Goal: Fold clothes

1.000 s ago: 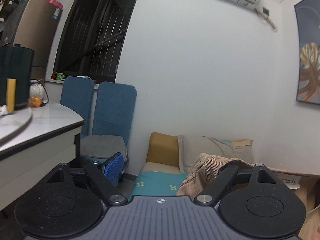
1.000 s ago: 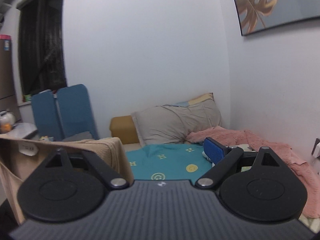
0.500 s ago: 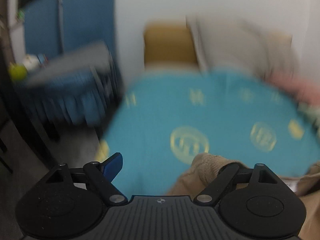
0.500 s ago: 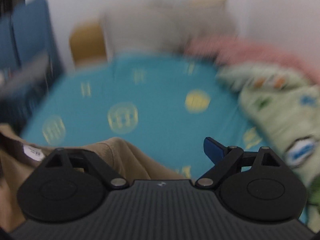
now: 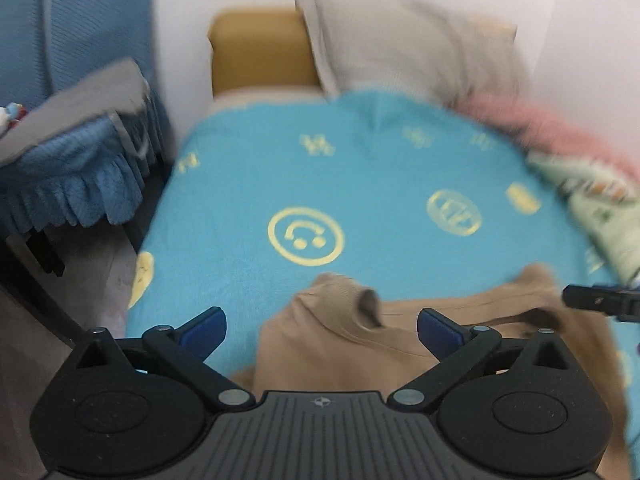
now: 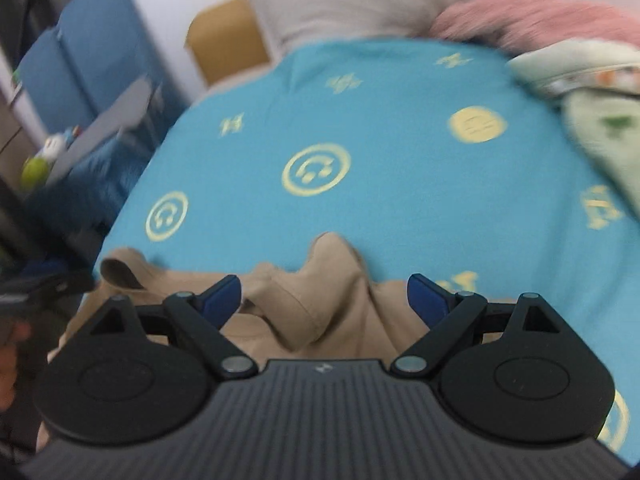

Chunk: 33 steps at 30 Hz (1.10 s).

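Note:
A tan garment [image 5: 344,340] lies rumpled on the near part of a bed with a turquoise cover [image 5: 360,184]. My left gripper [image 5: 320,326] is open just above it, blue fingertips [image 5: 204,326] spread wide with cloth between them. My right gripper [image 6: 324,298] is also open over the same tan garment [image 6: 304,300], a raised fold between its fingers. The right gripper's tip shows at the right edge of the left wrist view [image 5: 600,302]. The left gripper shows blurred at the left of the right wrist view [image 6: 44,284].
A beige pillow [image 5: 408,44] and a mustard cushion [image 5: 260,52] lie at the bed's head by the white wall. A pink blanket [image 6: 520,20] and pale green bedding [image 6: 600,112] lie along the right. Blue chairs [image 5: 72,120] stand left of the bed.
Both grippers tilted down from the room toward the bed and lowered the garment onto the cover. Both were shut on the garment earlier and have opened, letting it go.

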### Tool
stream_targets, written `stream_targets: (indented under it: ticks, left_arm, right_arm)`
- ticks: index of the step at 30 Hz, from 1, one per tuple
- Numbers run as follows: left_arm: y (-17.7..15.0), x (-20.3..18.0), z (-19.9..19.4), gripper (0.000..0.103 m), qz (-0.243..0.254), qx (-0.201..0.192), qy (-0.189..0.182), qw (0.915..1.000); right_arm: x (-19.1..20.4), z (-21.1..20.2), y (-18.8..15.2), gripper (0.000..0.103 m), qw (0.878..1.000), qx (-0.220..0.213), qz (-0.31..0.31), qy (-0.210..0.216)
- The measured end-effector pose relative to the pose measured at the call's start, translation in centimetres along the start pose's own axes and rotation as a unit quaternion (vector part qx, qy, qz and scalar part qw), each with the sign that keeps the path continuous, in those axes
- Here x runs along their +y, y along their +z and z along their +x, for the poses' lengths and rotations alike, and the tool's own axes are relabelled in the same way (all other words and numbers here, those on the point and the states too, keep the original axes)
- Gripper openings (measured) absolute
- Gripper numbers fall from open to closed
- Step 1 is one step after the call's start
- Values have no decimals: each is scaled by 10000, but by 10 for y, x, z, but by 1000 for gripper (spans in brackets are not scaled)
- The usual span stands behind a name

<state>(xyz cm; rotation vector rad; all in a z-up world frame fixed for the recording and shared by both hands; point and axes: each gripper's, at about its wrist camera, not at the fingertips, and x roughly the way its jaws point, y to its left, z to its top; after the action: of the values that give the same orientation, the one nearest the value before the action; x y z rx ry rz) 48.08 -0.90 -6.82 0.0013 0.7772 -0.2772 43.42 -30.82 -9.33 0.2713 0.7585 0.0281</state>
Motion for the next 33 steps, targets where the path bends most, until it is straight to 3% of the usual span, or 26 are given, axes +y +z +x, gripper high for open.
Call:
stream_targets:
  ticks: [3,9,13,17,23,28,33]
  left_arm:
    - [-30,-19,-63,103,-118,-509,14,9986]
    - [-116,-29,-179,103,-219,-1146,176,9930]
    - [-171,-31,-231,102,-454,-1228,164,9913]
    - [-205,-25,-257,99,-824,-1067,131,9908]
    - [-199,13,-250,96,-1592,-703,393,9840]
    - [-187,56,-199,88,-2187,-657,641,9715]
    - [-168,90,-138,82,-2383,-542,989,9646]
  right_arm:
    - [9,-54,-27,91,9982,-550,-43,-229]
    - [30,-175,-99,91,9929,-1188,57,-74]
    - [53,-247,-141,91,9920,-1263,-77,-17]
    - [66,-300,-164,91,9905,-1349,89,233]
    - [65,-340,-184,91,9837,-1725,243,433]
    - [50,-316,-190,91,9866,-1579,340,241]
    - [33,-280,-182,91,9891,-1292,670,222]
